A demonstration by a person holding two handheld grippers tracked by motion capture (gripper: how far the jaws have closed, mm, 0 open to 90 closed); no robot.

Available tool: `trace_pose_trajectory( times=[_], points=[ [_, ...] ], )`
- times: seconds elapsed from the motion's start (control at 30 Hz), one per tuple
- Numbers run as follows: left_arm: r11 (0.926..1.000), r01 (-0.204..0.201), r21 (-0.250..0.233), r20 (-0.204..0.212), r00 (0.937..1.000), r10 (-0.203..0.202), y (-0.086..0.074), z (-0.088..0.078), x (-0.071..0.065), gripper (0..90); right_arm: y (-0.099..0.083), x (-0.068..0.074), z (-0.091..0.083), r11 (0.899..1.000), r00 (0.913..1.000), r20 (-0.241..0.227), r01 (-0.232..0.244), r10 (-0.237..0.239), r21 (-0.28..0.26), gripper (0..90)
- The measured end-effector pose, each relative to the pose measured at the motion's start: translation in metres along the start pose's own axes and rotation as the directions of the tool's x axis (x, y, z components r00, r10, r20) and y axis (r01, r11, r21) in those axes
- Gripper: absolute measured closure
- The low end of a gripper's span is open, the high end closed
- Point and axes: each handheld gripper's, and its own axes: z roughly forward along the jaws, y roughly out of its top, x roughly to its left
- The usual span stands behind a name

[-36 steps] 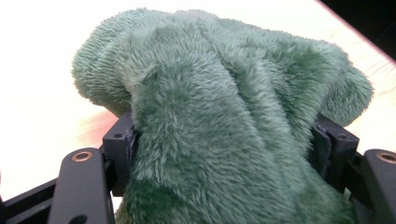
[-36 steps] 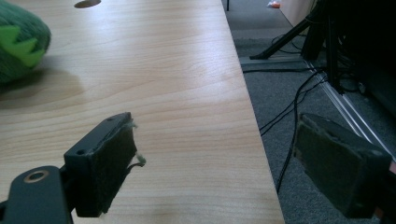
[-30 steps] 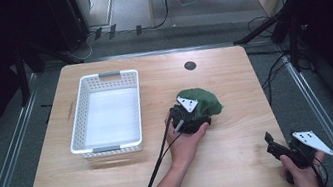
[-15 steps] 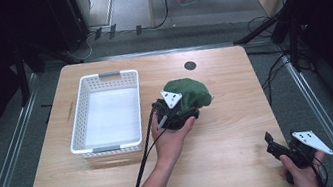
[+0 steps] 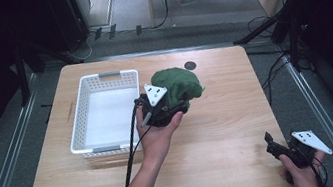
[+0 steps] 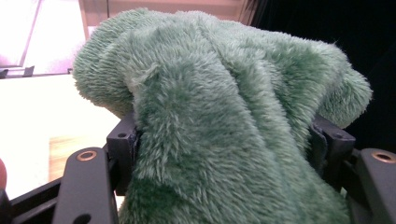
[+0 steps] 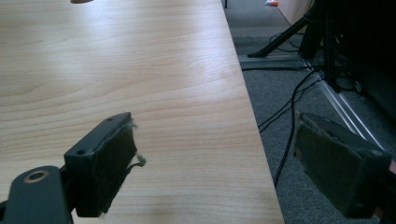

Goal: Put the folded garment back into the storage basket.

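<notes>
Midway: left gripper clamps the green plush cloth beside the white basket, drop pending; right gripper idles wide at the table's near-right corner.

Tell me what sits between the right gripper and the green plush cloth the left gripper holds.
Nothing: in the high view only bare wooden table lies between the right gripper and the green plush cloth.

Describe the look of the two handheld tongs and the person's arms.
Both tongs are black, the left tongs and the right tongs, each topped by a grey three-cornered plate. A black cable trails from each. The pads are dark and worn. The forearms are bare, with no sleeves in view.
</notes>
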Motion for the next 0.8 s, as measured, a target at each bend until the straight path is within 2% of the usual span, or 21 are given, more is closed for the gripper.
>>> trace_pose_trajectory(
  times=[0.13, 0.17, 0.3, 0.47, 0.5, 0.53, 0.57, 0.6, 0.63, 0.7, 0.73, 0.77, 0.8],
  points=[
    [1.0000, -0.001, 0.000, -0.010, 0.9999, 0.001, 0.002, -0.004, 0.007, 30.4, 0.000, 0.000, 0.000, 1.000, 1.0000, -0.001, 0.001, -0.001, 0.000, 13.4],
    [1.0000, -0.004, 0.000, -0.020, 0.9998, 0.004, 0.003, -0.007, 0.013, 30.3, 0.000, 0.000, 0.000, 1.000, 1.0000, 0.000, 0.000, 0.000, 0.000, 13.4],
    [0.9998, 0.009, -0.015, -0.037, 0.9993, -0.009, 0.005, -0.011, 0.023, 30.3, 0.000, 0.000, 0.000, 1.000, 1.0000, -0.001, 0.001, -0.001, 0.000, 13.4],
    [0.9996, 0.018, -0.024, -0.067, 0.9976, -0.019, 0.005, -0.020, 0.047, 30.3, 0.000, 0.000, 0.000, 1.000, 1.0000, 0.000, 0.001, -0.001, -0.001, 13.4],
    [0.9996, 0.018, -0.024, -0.067, 0.9976, -0.019, 0.005, -0.020, 0.047, 30.3, 0.000, 0.000, 0.000, 1.000, 1.0000, -0.001, 0.001, -0.001, 0.000, 13.4],
    [0.9995, 0.018, -0.026, -0.073, 0.9972, -0.019, 0.005, -0.022, 0.052, 30.3, 0.000, 0.000, 0.000, 1.000, 1.0000, -0.001, 0.001, -0.001, 0.000, 13.4],
    [0.9991, 0.025, -0.036, -0.091, 0.9955, -0.028, 0.003, -0.025, 0.064, 30.3, 0.000, 0.000, 0.000, 1.000, 1.0000, -0.001, 0.001, -0.001, 0.000, 13.4],
    [0.9991, 0.025, -0.036, -0.091, 0.9955, -0.028, 0.003, -0.025, 0.064, 30.3, 0.000, 0.000, 0.000, 1.000, 1.0000, -0.001, 0.001, -0.001, 0.000, 13.4],
    [0.9982, 0.046, -0.040, -0.107, 0.9930, -0.050, 0.001, -0.028, 0.076, 30.3, 0.000, 0.000, 0.000, 1.000, 1.0000, -0.001, 0.000, 0.000, -0.001, 13.4],
    [0.9975, 0.057, -0.042, -0.130, 0.9896, -0.062, -0.001, -0.031, 0.088, 30.3, 0.000, 0.000, 0.000, 1.000, 1.0000, 0.000, 0.000, 0.000, 0.000, 13.4],
    [0.9975, 0.057, -0.042, -0.130, 0.9896, -0.062, -0.001, -0.031, 0.088, 30.5, 0.000, 0.001, 0.000, 1.000, 1.0000, 0.002, 0.002, -0.002, 0.002, 13.4],
    [0.9972, 0.060, -0.045, -0.143, 0.9875, -0.066, -0.003, -0.033, 0.098, 30.6, 0.000, 0.001, 0.000, 1.000, 1.0000, 0.002, 0.003, -0.003, 0.003, 13.4],
    [0.9970, 0.060, -0.049, -0.151, 0.9862, -0.067, -0.004, -0.034, 0.103, 30.8, 0.000, 0.001, 0.000, 1.000, 1.0000, 0.002, 0.002, -0.002, 0.004, 13.4]
  ],
)
